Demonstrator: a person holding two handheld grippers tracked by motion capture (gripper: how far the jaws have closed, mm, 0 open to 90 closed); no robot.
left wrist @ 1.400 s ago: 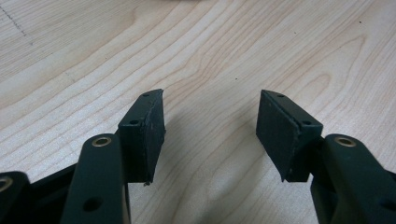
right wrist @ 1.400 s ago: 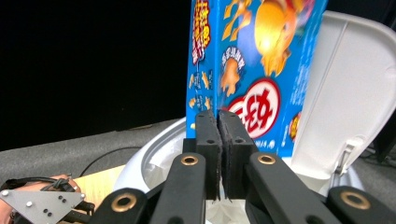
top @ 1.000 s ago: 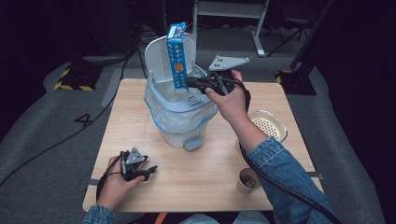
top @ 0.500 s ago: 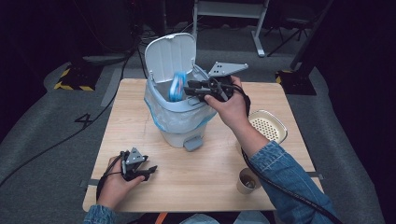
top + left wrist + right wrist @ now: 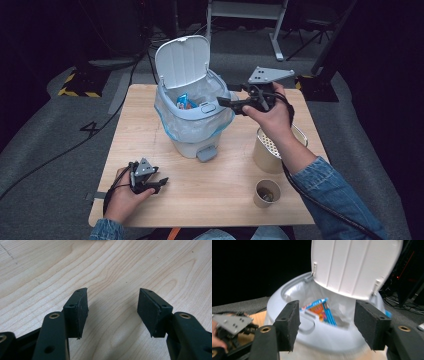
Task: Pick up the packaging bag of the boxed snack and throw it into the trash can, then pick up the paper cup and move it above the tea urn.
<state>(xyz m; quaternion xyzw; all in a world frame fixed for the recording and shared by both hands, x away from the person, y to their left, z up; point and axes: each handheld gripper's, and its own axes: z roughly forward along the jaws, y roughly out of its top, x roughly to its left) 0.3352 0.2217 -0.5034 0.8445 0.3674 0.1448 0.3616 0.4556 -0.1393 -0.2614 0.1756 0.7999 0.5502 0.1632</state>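
Note:
A white pedal bin lined with a clear bag stands mid-table, its lid raised. A blue and orange box lies inside it, loose. My right gripper hovers just right of the bin's rim, pointing left at it. Its jaws have just been opening and stand open with nothing between them. In the right gripper view the box sits in the bin beyond the jaws, under the lid. My left gripper rests on the table at the front left, open and empty.
A beige perforated canister stands right of the bin, under my right forearm. A paper cup sits near the front right of the wooden table. Dark floor with cables surrounds the table.
The blue box was held upright over the bin, then dropped and now lies inside. My right gripper has opened and drawn back to the right. The left hand has stayed put.

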